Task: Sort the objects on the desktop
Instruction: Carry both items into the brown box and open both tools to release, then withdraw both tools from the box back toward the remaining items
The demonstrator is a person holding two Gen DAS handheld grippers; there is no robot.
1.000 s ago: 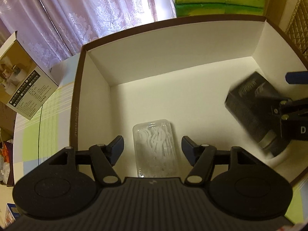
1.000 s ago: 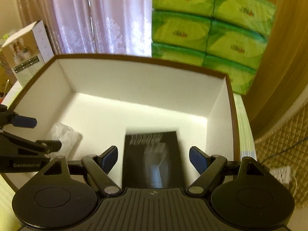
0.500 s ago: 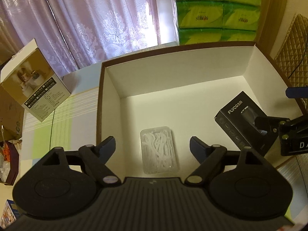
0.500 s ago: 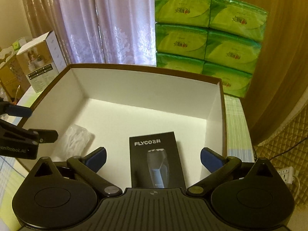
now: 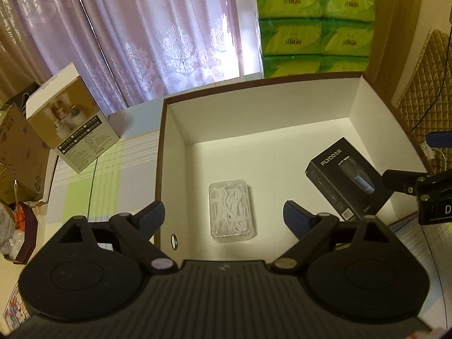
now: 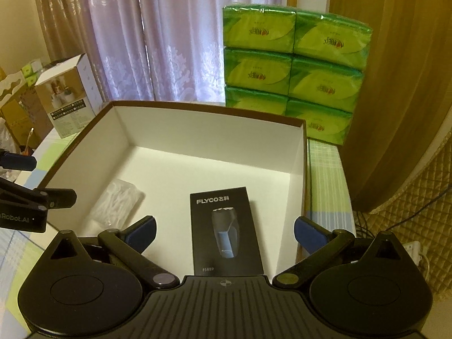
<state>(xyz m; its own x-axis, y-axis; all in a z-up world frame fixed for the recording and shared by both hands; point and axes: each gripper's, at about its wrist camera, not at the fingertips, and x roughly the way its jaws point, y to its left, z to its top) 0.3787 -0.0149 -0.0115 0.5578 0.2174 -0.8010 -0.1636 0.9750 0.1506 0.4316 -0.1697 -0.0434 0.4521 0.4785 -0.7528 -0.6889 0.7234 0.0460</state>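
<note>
checked tablecloth (image 5: 107, 169), lilac curtains (image 5: 135, 34), green tissue packs (image 6: 293, 65) behind box (image 6: 203, 107).

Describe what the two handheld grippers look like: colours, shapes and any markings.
Both grippers are matte black. The left gripper and right gripper each have a ribbed body, two round disc housings, angled linkage arms with silver pivot pins, and dark blue finger pads. White lettering on the left one's side reads partly "Robot.AI" in the right wrist view. No cables, hands or sleeves show.

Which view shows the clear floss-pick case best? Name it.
Left wrist view: the clear case lies flat on the white box floor, seen whole from above. The right wrist view shows it only obliquely, near the box's left wall.
</note>
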